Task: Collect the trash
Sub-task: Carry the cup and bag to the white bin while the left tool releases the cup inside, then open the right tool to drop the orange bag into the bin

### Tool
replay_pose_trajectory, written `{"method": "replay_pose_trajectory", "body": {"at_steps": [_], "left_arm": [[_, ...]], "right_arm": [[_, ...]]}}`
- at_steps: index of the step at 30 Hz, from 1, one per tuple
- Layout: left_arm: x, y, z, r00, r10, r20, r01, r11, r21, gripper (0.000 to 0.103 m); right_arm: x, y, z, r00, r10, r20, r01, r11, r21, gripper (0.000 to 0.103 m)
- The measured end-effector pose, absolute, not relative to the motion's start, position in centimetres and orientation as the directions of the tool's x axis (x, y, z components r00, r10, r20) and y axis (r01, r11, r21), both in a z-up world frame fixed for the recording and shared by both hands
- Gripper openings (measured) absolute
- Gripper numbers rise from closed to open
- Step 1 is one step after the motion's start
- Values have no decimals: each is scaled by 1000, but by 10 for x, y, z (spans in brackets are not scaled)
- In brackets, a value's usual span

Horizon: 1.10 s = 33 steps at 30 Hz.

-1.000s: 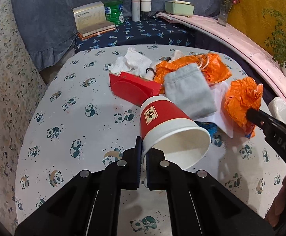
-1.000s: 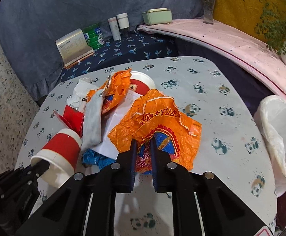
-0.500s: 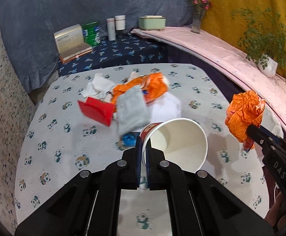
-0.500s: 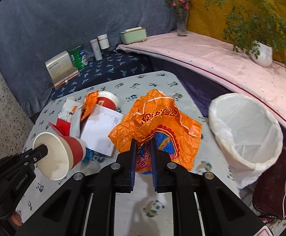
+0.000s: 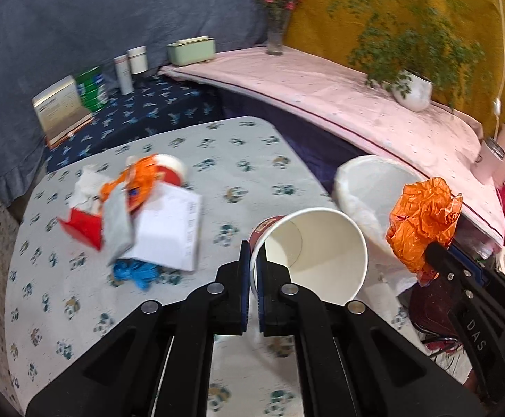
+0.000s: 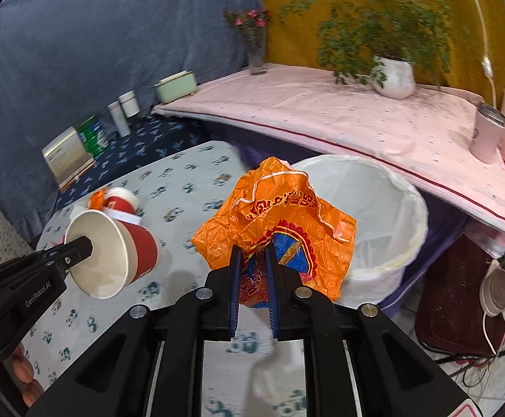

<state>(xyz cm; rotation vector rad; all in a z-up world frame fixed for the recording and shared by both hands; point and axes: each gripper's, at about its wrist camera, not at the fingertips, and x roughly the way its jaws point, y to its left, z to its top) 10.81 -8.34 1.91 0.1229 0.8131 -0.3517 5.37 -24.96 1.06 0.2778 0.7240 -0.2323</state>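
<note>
The left gripper (image 5: 252, 260) pinches the rim of one red paper cup (image 5: 309, 253); the right gripper (image 6: 253, 260) clamps one orange plastic bag (image 6: 280, 215). Both hang beside one white-lined bin (image 6: 384, 208). A second red cup (image 5: 169, 170) lies on the table (image 5: 238, 160).

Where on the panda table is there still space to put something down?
The panda tablecloth is bare between the white paper and the white-lined bin, and along the near edge below the blue glove. The far-left part is crowded: red box, grey pouch, tissues, orange bag scrap and a tipped red cup.
</note>
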Motion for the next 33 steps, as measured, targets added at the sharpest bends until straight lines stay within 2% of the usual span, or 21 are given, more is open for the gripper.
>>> {"method": "replay_pose_trajectory", "body": {"at_steps": [14, 23, 24, 27, 31, 33], "left_arm": [[136, -234, 11, 540, -400, -741, 566, 824, -33, 3], [156, -271, -11, 474, -414, -777, 610, 791, -49, 6], [158, -272, -12, 468, -415, -780, 611, 790, -53, 9], [163, -273, -16, 468, -411, -782, 610, 791, -51, 34], [168, -271, -17, 484, -415, -771, 607, 793, -46, 49], [171, -268, -16, 489, -418, -766, 600, 798, -53, 54]], "right_arm": [[24, -344, -12, 678, -229, -698, 493, 846, 201, 13], [43, -374, -26, 661, -241, -711, 522, 828, 204, 13], [46, -376, -26, 661, -239, -711, 522, 827, 207, 13], [56, -381, -28, 663, -237, -710, 523, 826, 213, 13], [69, -384, -27, 666, -236, -708, 516, 831, 207, 13], [76, -384, -26, 666, -240, -706, 511, 836, 199, 14]]}}
